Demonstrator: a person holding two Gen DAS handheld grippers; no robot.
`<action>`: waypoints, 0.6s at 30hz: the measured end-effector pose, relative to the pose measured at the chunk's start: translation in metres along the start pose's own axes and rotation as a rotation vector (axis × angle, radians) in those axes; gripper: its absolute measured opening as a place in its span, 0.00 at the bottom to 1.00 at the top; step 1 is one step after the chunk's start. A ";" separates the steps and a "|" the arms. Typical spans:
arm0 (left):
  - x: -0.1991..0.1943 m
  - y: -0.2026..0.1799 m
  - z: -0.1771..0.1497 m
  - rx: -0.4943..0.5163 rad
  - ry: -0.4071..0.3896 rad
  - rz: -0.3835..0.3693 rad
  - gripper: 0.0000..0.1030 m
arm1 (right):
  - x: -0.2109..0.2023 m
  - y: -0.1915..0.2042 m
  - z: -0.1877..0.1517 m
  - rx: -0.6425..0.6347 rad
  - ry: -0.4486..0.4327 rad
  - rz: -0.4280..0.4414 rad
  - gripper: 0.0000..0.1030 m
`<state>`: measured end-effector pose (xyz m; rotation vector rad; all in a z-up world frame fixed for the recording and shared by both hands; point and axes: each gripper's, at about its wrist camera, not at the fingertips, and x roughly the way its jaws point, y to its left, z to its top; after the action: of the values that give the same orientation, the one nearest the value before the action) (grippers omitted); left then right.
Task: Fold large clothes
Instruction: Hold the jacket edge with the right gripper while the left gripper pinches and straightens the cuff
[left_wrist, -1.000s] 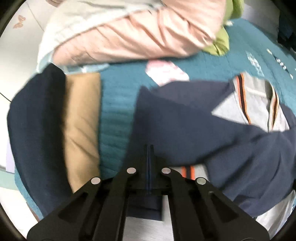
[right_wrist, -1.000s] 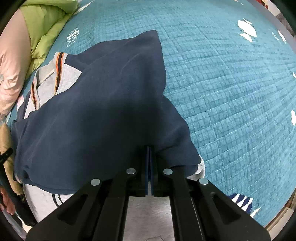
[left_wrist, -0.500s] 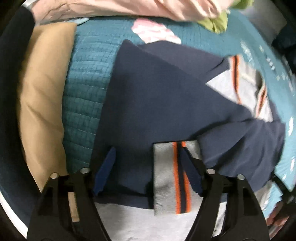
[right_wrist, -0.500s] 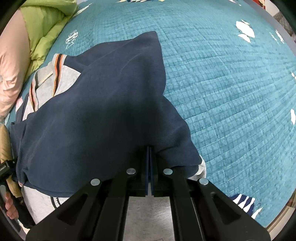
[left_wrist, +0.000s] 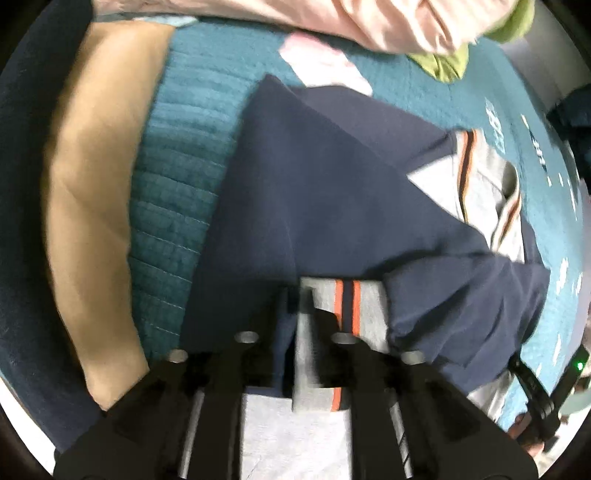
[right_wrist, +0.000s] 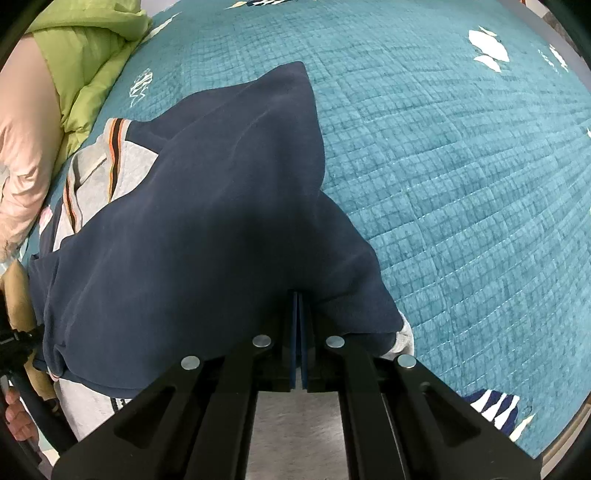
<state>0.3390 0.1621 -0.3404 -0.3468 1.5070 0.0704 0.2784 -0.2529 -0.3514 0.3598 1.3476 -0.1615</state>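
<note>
Sweatshirt (right_wrist: 192, 229) on quilt (right_wrist: 461, 184); right tongs (right_wrist: 299, 332) clamped on hem.

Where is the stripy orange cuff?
In the left wrist view, the grey orange-striped cuff lies low in the middle on the navy sweatshirt, at the left hand-held gripper fingertips.

A navy sweatshirt (right_wrist: 192, 221) with grey panels and orange-and-dark stripes lies crumpled on the teal quilt. Its navy body is folded over itself, one corner pointing away. A grey striped cuff (left_wrist: 347, 314) lies flat at the near edge, and the grey striped collar area (left_wrist: 484, 192) shows beyond the fold.
</note>
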 end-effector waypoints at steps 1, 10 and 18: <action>0.004 -0.001 0.001 -0.001 0.017 -0.029 0.49 | 0.000 -0.001 0.000 0.001 0.001 0.005 0.00; 0.016 -0.005 0.003 -0.014 0.034 -0.091 0.37 | -0.001 -0.003 -0.001 0.001 -0.010 0.010 0.00; 0.008 0.018 -0.006 -0.043 0.024 -0.098 0.08 | 0.000 0.000 -0.001 0.002 -0.016 0.004 0.00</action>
<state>0.3296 0.1764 -0.3516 -0.4568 1.5119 0.0216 0.2772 -0.2529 -0.3514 0.3620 1.3311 -0.1625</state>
